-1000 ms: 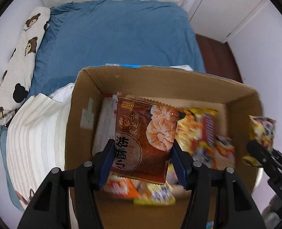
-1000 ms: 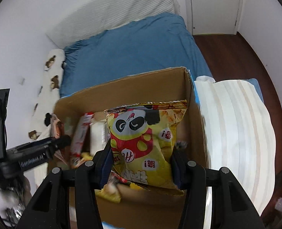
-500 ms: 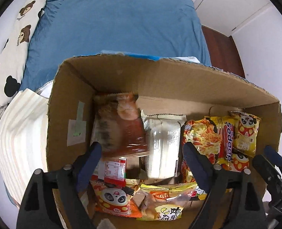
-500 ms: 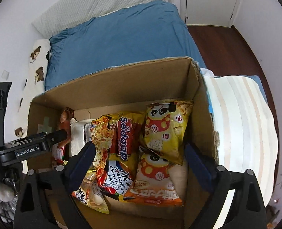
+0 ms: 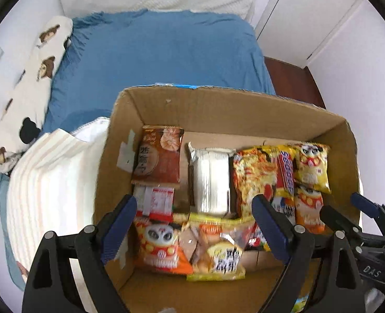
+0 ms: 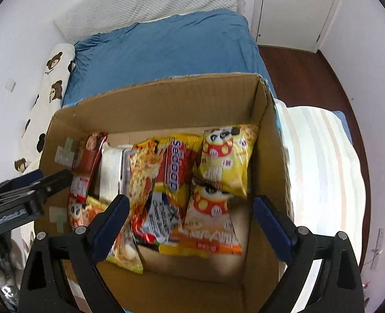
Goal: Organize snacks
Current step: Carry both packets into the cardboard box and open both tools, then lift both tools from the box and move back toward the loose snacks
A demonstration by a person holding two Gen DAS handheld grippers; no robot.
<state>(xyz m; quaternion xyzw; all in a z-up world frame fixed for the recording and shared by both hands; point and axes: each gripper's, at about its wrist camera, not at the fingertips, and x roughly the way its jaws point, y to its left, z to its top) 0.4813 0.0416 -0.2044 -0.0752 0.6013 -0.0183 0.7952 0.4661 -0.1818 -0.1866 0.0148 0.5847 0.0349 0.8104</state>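
Both grippers are hanging spread and empty over the cardboard box (image 5: 218, 109). The left gripper (image 5: 195, 224) has just been opening, and nothing is sitting between its jaws; the brown dumpling packet (image 5: 158, 154) is lying below it against the box's left wall. The right gripper (image 6: 189, 221) is likewise standing wide, with the yellow panda bag (image 6: 226, 161) lying free beneath it in the far right corner, overlapping a second panda bag (image 6: 210, 221).

Between these two are lying a red-and-yellow noodle packet (image 6: 163, 172) and a silver packet (image 5: 210, 180), side by side. Nearer the front, more small bags are crowding together, though blur is hiding their detail.

The box is sitting on a blue bed (image 5: 161, 52), with a striped blanket (image 5: 46, 172) just beside it.

These packets are probably light, air-filled and slick, with brittle contents, so a hard squeeze across the belly is risking crushed crisps. Pinching a crimped top or side seam is looking like the safer hold.
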